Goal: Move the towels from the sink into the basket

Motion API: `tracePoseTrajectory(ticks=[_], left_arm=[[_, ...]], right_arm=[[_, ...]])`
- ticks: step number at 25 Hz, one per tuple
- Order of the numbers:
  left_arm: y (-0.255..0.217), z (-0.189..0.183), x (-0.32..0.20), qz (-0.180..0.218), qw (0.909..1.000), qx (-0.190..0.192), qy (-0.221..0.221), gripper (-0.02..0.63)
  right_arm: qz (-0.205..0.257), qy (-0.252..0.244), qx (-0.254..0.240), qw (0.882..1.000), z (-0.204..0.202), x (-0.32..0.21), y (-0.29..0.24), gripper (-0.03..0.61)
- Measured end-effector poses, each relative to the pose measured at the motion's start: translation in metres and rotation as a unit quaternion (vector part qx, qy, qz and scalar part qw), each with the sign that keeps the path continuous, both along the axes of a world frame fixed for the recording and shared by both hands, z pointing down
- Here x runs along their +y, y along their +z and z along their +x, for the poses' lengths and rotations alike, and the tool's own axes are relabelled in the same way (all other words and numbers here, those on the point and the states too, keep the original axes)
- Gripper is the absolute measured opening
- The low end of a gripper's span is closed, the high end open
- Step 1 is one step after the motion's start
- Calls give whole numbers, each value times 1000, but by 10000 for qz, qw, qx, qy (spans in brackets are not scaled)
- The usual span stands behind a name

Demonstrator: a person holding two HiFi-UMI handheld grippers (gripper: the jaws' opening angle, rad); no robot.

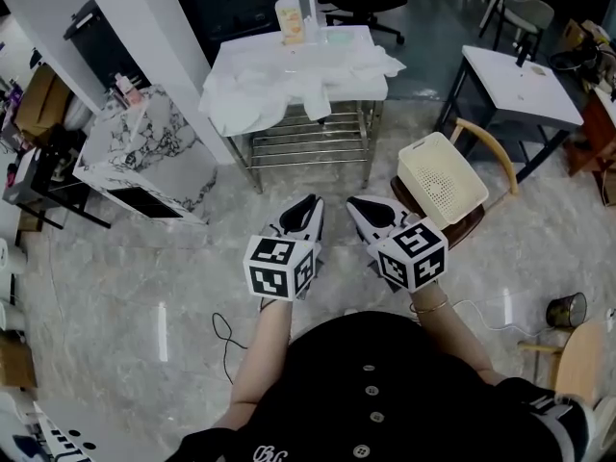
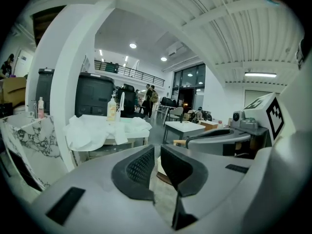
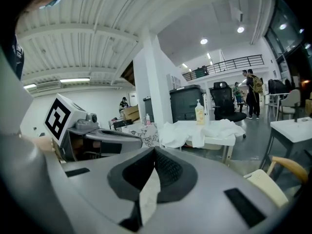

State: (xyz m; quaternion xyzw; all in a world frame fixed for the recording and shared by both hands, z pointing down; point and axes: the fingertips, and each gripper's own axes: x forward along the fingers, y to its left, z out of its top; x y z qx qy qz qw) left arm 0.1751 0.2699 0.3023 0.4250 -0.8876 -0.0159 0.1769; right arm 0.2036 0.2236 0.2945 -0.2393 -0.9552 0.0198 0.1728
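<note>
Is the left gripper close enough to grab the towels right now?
Probably not yet. The left gripper hangs well short of the towels on the sink; only floor lies between, so stepping closer should do.

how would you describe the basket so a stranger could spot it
Start at the metal sink stand draped with white towels. Right of it and closer to the camera stands a wooden chair with a curved back, and the basket sits on its seat. It is the only cream plastic tub with a perforated bottom, and it is empty.
</note>
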Motion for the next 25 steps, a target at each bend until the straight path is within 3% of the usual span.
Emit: tracePoseTrajectory(ticks=[2,3,4,10,18,22,25], left_arm=[[3,-8,-1,-39,9999,-6,-131,61],[4,-11,-2,-46,9999,15,-152,148],[6,-13,-5,-51,9999,42,-154,193],[15,-17,-11,-30,9996,179,-198,204],[28,-63,-5,-7,9992,271,-281,204],[33,-108,-4,-11,9989,238,-414,204],[36,-147,-13,-17,9993,244,-269,204]], right_arm=[[-19,24,-35,10000,-4,-6,0,2],[-46,15,-34,10000,-6,-8,-1,35],[-63,10,-23,10000,-8,-10,-1,83],[-212,121,49,9997,-16,-24,5,279],[-230,198,179,9994,-45,-36,20,268],[-222,478,196,9984,-82,-53,27,270],[-220,604,163,9978,-121,-62,28,270]])
